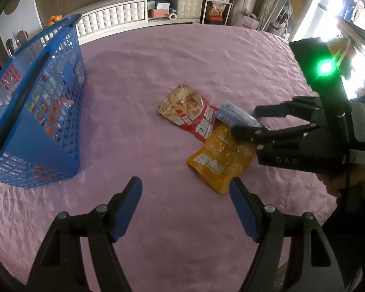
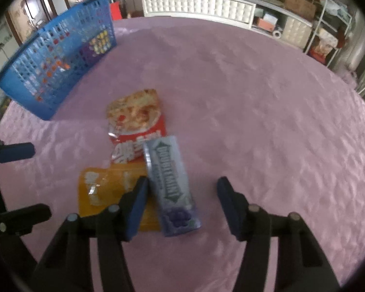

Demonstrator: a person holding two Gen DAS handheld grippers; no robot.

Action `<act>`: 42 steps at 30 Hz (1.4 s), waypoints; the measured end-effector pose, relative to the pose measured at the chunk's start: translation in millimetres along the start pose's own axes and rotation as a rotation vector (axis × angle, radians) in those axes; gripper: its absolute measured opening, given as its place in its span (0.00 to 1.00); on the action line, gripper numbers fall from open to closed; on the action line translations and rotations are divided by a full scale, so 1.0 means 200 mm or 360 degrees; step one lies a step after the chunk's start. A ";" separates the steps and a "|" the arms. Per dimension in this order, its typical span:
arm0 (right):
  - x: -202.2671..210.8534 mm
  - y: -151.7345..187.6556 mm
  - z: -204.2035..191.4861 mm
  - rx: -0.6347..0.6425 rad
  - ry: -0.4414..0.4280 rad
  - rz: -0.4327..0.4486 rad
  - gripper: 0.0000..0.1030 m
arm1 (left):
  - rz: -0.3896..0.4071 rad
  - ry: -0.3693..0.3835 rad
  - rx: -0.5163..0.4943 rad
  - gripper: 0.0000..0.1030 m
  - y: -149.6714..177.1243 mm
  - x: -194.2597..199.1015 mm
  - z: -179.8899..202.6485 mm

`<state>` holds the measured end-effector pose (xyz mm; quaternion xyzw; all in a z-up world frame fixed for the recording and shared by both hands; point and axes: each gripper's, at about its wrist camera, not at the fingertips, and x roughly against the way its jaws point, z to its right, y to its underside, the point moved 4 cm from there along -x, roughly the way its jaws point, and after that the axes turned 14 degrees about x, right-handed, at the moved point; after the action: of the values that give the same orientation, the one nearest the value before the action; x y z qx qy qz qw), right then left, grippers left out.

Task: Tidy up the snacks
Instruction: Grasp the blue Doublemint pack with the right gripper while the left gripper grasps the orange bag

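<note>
Three snack packs loose on pink cloth; gum pack (image 2: 171, 185) lying between spread fingers of right gripper (image 2: 181, 191), long axis toward 12 o'clock, nearer this arm; left gripper (image 1: 185, 189) spread, empty; blue basket (image 2: 58, 63) at 10 o'clock

Blue perforated plastic basket (image 1: 36, 112): cut off by the left edge in the left wrist view; its contents show only as coloured scraps through the holes, too broken up to identify.
Orange translucent snack pouch (image 2: 102, 189): partly covered by the right gripper's (image 2: 180, 203) left finger and by the grey-blue Doublemint gum pack (image 2: 170, 182).
Red-and-white snack packet (image 2: 136, 126): lower end hidden under the gum pack; print blurred in the right wrist view.
Gum pack in the left wrist view: far end hidden behind the right gripper's fingers.
White shelf unit (image 1: 158, 7): items on it too small to tell.
</note>
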<state>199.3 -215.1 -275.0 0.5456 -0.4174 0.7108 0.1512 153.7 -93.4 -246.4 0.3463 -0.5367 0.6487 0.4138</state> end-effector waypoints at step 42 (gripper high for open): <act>0.26 0.25 0.24 -0.0475 -0.0036 0.0210 0.34 | -0.0347 0.0030 -0.0596 0.68 -0.13 -0.38 0.34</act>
<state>179.0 -294.8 -247.5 0.4966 -0.5549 0.6431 0.1788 209.7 -169.8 -290.3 0.3133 -0.6033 0.4922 0.5437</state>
